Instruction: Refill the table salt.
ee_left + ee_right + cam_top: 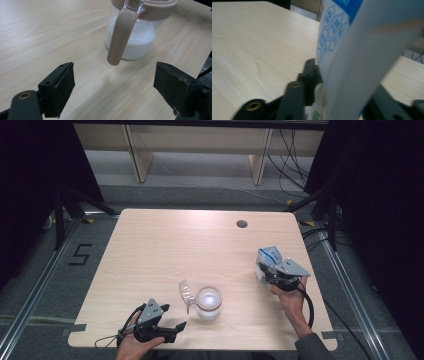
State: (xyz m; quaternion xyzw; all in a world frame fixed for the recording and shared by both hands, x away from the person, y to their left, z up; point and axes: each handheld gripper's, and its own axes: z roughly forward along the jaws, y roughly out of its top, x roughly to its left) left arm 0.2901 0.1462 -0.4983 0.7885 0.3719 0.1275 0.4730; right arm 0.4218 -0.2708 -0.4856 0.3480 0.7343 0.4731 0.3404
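A light wooden counter (165, 250) with rounded corners has a small round hole (242, 224) near its far right edge. It stands on grey floor, where black tape forms a mark like the figure 5 (80, 255) to the left. Beyond the far edge stands pale wooden furniture (200, 142), cables (292, 160) trail over the floor at the right, and dark curtains (380, 195) hang on both sides.

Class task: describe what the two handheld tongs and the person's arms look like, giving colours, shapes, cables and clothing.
Both the left tongs and the right tongs are black, each topped by a grey three-cornered plate and trailing a black cable. Their jaws are flat, blocky black pads. A dark grey sleeve covers the right forearm.
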